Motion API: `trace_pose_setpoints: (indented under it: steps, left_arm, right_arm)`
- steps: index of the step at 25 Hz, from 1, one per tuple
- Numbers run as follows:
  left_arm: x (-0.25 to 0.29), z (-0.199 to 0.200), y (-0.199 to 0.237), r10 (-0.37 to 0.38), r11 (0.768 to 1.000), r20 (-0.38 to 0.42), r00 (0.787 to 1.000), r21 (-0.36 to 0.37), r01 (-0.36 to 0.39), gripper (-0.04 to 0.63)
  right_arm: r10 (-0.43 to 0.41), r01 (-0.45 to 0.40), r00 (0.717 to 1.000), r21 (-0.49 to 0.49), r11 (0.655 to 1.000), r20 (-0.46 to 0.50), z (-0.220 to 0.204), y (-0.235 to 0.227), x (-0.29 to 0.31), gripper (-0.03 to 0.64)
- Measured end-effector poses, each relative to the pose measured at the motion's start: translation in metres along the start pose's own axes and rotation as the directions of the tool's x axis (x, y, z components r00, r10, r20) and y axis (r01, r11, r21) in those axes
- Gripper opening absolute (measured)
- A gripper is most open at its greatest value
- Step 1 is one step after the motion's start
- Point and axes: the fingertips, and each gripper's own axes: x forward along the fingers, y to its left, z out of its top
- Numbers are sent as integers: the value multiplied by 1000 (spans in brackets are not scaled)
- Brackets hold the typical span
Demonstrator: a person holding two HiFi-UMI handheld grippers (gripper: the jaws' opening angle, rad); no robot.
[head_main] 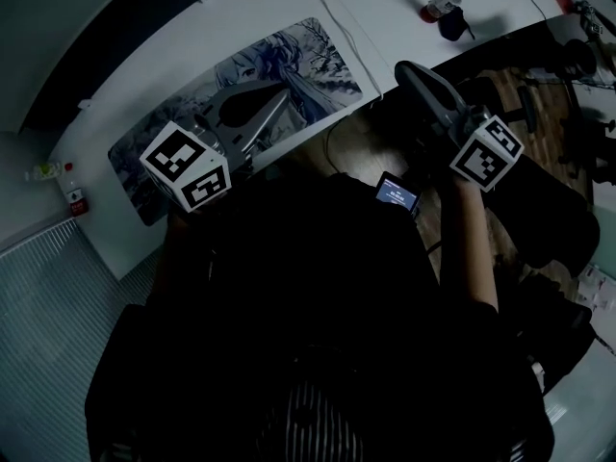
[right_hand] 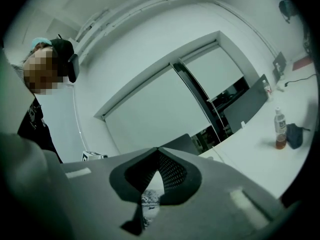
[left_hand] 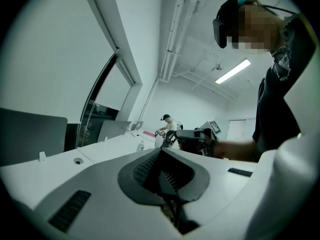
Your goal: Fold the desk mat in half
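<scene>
The blue-grey illustrated rectangular desk mat [head_main: 322, 70] lay flat and unfolded on the white table [head_main: 385, 8] at eleven o'clock in the head view. The grey left gripper [head_main: 281, 99] hung over it, jaws closed and empty. The dark right gripper [head_main: 409, 70] (one o'clock, off the mat) was likewise closed on nothing.

Jaws of grey right tool [right_hand: 159, 150] together, nothing gripped. White table [right_hand: 250, 156] beyond: clear plastic bottle [right_hand: 280, 129] just beside dark pouch [right_hand: 294, 135].

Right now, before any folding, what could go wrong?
The left gripper and right gripper both have shut, empty jaws. Unless they open first, they may only shove the mat instead of gripping it. The cable beside the mat's end might catch in the fold.
</scene>
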Motion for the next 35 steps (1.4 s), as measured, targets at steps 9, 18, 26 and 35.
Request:
trace_pose_setpoints:
  steps: [9, 18, 26, 35]
  left_arm:
    - [-3, -19, 7, -58, 995, -25, 998, -87, 56, 6]
    - [-3, 12, 44, 72, 989, 32, 997, -130, -67, 6]
    - [23, 4, 70, 192, 964, -7, 981, -185, -190, 6]
    - [38, 7, 77, 261, 940, 46, 964, -239, -243, 6]
  right_arm:
    - [-125, 120, 988, -49, 992, -94, -22, -36, 18, 5]
    - [-19, 20, 986, 6, 1000, -165, -25, -83, 55, 6]
    - [29, -22, 973, 36, 999, -228, -39, -143, 86, 6]
    - [67, -40, 939, 88, 995, -338, -84, -197, 110, 6]
